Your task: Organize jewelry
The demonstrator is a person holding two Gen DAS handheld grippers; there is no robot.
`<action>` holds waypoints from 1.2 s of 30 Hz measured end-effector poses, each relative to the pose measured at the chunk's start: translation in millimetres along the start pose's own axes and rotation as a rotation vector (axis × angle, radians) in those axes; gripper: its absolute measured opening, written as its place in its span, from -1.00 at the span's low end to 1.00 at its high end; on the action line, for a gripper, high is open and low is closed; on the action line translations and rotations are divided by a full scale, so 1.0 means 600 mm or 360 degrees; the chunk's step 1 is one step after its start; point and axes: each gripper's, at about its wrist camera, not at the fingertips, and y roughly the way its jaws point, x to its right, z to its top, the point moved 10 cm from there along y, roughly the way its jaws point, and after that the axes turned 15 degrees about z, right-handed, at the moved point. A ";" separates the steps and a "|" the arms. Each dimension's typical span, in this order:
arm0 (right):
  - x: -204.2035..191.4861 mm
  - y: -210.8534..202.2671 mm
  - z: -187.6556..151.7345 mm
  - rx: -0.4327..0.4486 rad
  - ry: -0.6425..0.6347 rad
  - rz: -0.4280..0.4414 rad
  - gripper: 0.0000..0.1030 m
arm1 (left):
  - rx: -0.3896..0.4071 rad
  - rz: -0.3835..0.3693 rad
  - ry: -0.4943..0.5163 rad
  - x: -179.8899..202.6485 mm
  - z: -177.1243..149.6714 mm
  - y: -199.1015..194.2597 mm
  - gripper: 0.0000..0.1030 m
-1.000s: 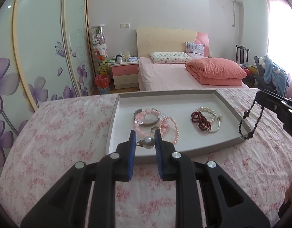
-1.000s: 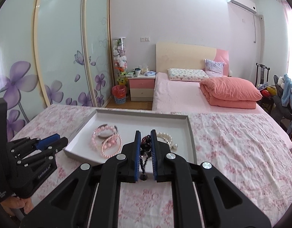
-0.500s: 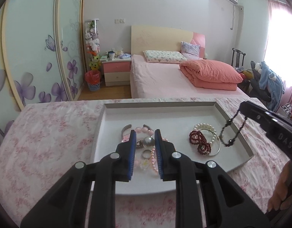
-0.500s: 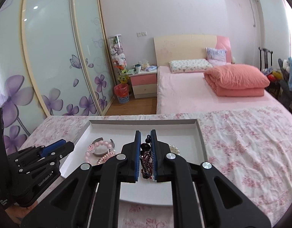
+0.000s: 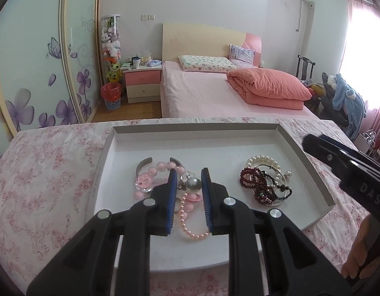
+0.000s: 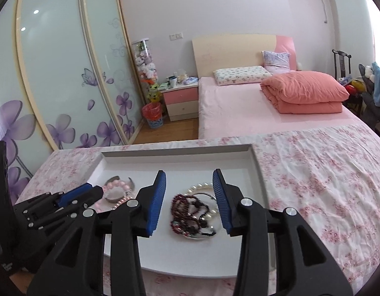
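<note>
A white tray point(image 5: 194, 127) lies on the flowered cloth. My left gripper point(image 5: 189, 175) hangs low over the tray's left half, shut on a silver bead charm point(image 5: 192, 184). Under it lie a pink bead bracelet point(image 5: 150, 176) and a small pink pearl bracelet point(image 5: 190, 222). My right gripper point(image 6: 189, 176) is over the tray's point(image 6: 177, 151) right half. Its jaws are opening and nothing is between the pads. Below them the dark bead string point(image 6: 190, 212) lies loose on a dark red bracelet and a white pearl bracelet point(image 6: 199, 187). The left gripper's fingers point(image 6: 76, 193) show at the left.
The tray's raised rim runs all round the jewellery. The flowered cloth point(image 6: 313, 172) spreads wide to the right of the tray. A person's hand point(image 5: 357, 254) is at the lower right. A pink bed, a nightstand and sliding wardrobe doors stand behind.
My right gripper went from shut on the dark bead string to open, and the string now lies on the pile in the tray. Both grippers moved forward and lower over the tray.
</note>
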 end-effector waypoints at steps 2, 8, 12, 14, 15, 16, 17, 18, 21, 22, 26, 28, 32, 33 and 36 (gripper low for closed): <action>0.006 -0.003 -0.004 -0.0005 0.0009 -0.0012 -0.20 | 0.0002 0.0004 -0.0006 0.000 0.003 0.006 -0.59; 0.006 -0.014 -0.016 -0.0019 -0.0019 -0.0024 -0.20 | 0.0014 0.0020 -0.0093 -0.028 0.011 0.004 -0.27; -0.003 -0.023 -0.026 -0.0024 -0.0021 -0.0011 -0.20 | 0.0016 0.0051 -0.0144 -0.063 0.009 -0.009 -0.12; -0.009 -0.030 -0.031 -0.0025 -0.0022 -0.0007 -0.12 | 0.0024 0.0073 -0.0157 -0.082 0.003 -0.022 -0.05; -0.014 -0.035 -0.034 -0.0023 -0.0027 -0.0005 -0.06 | 0.0027 0.0083 -0.0163 -0.091 -0.001 -0.028 0.01; -0.018 -0.039 -0.036 -0.0022 -0.0033 -0.0003 -0.04 | 0.0030 0.0090 -0.0168 -0.098 -0.003 -0.035 0.03; -0.023 -0.047 -0.040 -0.0023 -0.0039 -0.0002 -0.03 | 0.0033 0.0100 -0.0171 -0.107 -0.010 -0.044 0.08; -0.028 -0.052 -0.043 -0.0025 -0.0041 -0.0002 -0.01 | 0.0035 0.0105 -0.0172 -0.113 -0.016 -0.051 0.13; -0.037 -0.071 -0.055 -0.0026 -0.0043 -0.0002 0.13 | 0.0045 0.0109 -0.0169 -0.132 -0.040 -0.078 0.27; -0.042 -0.078 -0.060 -0.0027 -0.0048 -0.0001 0.16 | 0.0051 0.0110 -0.0165 -0.139 -0.049 -0.088 0.30; -0.061 -0.109 -0.084 -0.0026 -0.0054 -0.0002 0.31 | 0.0091 0.0110 -0.0144 -0.156 -0.078 -0.126 0.50; -0.068 -0.124 -0.098 -0.0023 -0.0057 -0.0012 0.46 | 0.0128 0.0110 -0.0136 -0.161 -0.091 -0.152 0.60; -0.086 -0.149 -0.116 -0.0013 -0.0069 -0.0026 0.68 | 0.0205 0.0105 -0.0133 -0.169 -0.109 -0.195 0.82; -0.089 -0.154 -0.120 -0.0010 -0.0069 -0.0028 0.71 | 0.0229 0.0107 -0.0133 -0.171 -0.114 -0.210 0.87; -0.098 -0.171 -0.125 0.0014 -0.0082 -0.0031 0.81 | 0.0294 0.0116 -0.0118 -0.169 -0.120 -0.238 0.92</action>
